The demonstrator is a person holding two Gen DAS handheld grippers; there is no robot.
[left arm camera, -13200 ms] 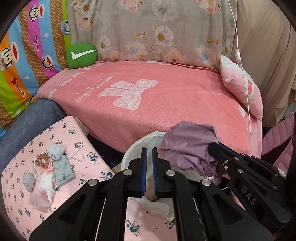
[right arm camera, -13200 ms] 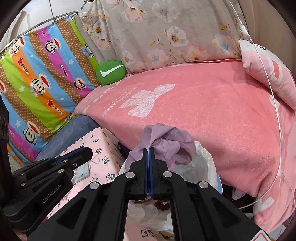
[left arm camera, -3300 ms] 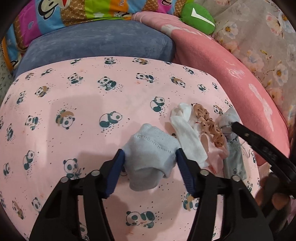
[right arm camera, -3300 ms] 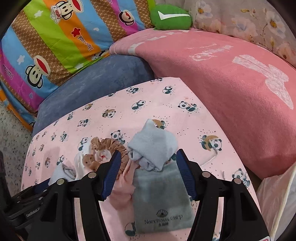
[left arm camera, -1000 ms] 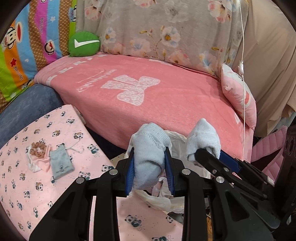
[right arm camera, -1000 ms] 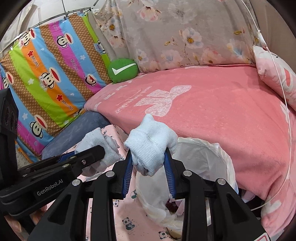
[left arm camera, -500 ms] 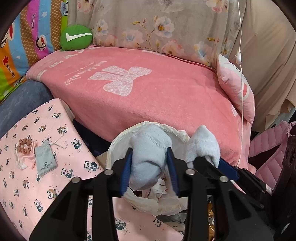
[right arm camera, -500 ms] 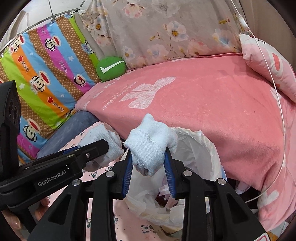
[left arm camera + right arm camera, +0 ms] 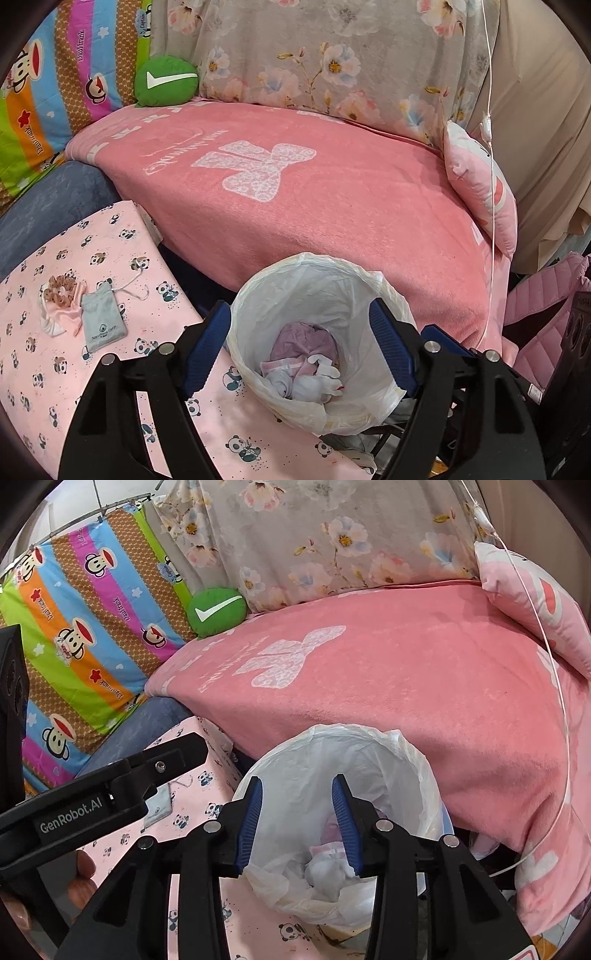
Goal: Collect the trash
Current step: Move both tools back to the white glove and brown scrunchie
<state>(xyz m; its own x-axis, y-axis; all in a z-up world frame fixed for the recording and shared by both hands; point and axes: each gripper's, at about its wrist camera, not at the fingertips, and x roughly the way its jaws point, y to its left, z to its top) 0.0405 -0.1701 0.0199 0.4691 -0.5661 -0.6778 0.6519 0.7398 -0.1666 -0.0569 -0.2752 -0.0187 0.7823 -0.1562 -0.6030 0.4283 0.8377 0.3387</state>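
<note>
Your left hand-held gripper (image 9: pixel 300 341) hangs over the trash bin (image 9: pixel 388 295), a round bin lined with a white plastic bag; its jaws have just been opening and now stand wide apart, one blue pad on either side of the bin's mouth, with nothing between them. Your right hand-held gripper (image 9: pixel 297 814) hangs over the same bin from the other side; its jaws have also just been opening, stand partly apart, and are empty. In the bottom of the bin lie the light-blue socks (image 9: pixel 286 382), crumpled beside white scraps and a purple cloth (image 9: pixel 301 341). The bin stands between the pink bed blanket (image 9: pixel 332 206), with its white bow print, and the desk (image 9: pixel 110 369), which is covered in a pink cloth printed with pandas. Still on the desk, well apart from the bin: a grey drawstring pouch (image 9: pixel 103 325), lying flat, and just beside it, touching, a brown scrunchie (image 9: pixel 61 291) on a small pile of pink and white fabric. At the head of the bed: a green round cushion with a white tick mark (image 9: pixel 166 81), a grey floral hanging, and a striped cartoon-monkey sheet (image 9: pixel 81 627). A pink pillow (image 9: pixel 480 192) leans at the blanket's far right edge, with a thin white cable running down past it. In the right wrist view, your fingers (image 9: pixel 83 882) show under the left gripper's body.
</note>
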